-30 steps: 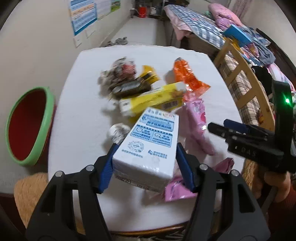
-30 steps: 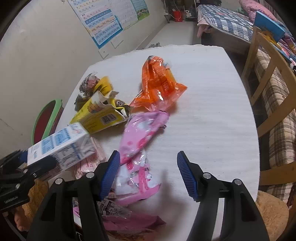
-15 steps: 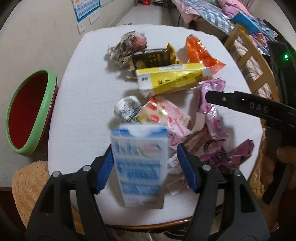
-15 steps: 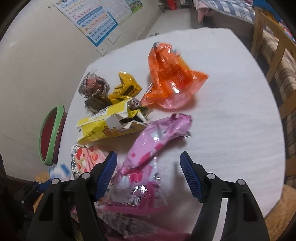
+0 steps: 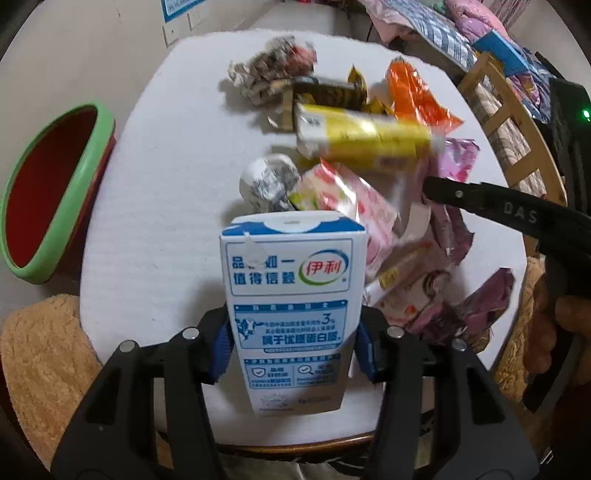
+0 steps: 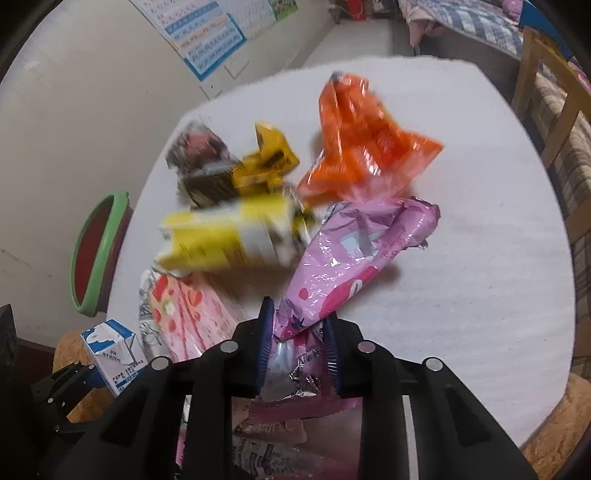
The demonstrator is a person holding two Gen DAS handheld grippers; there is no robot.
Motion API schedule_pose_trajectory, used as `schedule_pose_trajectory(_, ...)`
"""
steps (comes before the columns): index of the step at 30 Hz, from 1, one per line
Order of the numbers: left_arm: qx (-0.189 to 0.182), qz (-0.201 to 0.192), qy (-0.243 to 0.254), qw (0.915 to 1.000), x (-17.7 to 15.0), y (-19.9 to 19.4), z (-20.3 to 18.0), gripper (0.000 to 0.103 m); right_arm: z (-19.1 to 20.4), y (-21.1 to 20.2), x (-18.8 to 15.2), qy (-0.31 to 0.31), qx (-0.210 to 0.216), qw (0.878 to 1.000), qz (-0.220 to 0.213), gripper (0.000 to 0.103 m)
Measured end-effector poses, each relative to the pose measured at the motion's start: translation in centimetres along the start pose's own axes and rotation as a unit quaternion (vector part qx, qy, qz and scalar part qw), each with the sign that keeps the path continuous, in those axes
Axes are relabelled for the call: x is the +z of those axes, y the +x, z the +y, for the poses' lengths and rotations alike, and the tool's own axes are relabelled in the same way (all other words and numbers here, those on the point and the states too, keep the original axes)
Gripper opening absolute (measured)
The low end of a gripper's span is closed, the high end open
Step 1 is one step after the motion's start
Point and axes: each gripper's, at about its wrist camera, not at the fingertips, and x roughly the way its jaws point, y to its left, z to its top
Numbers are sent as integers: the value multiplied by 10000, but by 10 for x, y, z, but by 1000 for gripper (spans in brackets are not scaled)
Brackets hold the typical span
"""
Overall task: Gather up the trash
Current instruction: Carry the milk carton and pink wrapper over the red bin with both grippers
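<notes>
My left gripper [image 5: 293,349] is shut on a blue and white milk carton [image 5: 291,295] and holds it upright above the table's near edge. The carton also shows in the right wrist view [image 6: 112,354]. My right gripper [image 6: 299,349] is shut on the lower end of a pink foil wrapper [image 6: 354,258] that lies on the white table [image 6: 461,295]. More trash lies beyond: a yellow box [image 6: 225,236], an orange bag [image 6: 365,144], a pink strawberry wrapper [image 6: 184,314], a crumpled dark wrapper [image 5: 273,66] and a foil ball [image 5: 267,181].
A red bin with a green rim [image 5: 48,188] stands on the floor left of the table; it also shows in the right wrist view [image 6: 98,251]. A wooden chair [image 5: 517,122] and a bed [image 5: 443,29] are to the right. A fuzzy tan cushion [image 5: 40,350] sits at the near left.
The left gripper has lifted and tipped the milk carton upright and pulled it toward the near edge. The right gripper has moved down and shut on the pink foil wrapper.
</notes>
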Motion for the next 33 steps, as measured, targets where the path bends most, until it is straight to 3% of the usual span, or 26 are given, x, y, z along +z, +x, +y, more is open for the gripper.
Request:
schedule_pose_trajectory(11,76,-810,-366,9960,19,-51,16,51,14,-57,11,-82,67,9970,-771,24)
schedule_pose_trajectory(18,150,-1370,-630,9884,33,-86,30,51,42,-78,21,-437,107,9931,-1083,24)
schedule_pose_trajectory(25,292,-1697,-763,9821,37,-107,43,51,63,-91,21,-742,120,9898,-1211,24)
schedule_pose_trajectory(33,337,-1793,-1101,9770,31,-114,69,51,93,-93,22,-1147,60,9855,-1248,24)
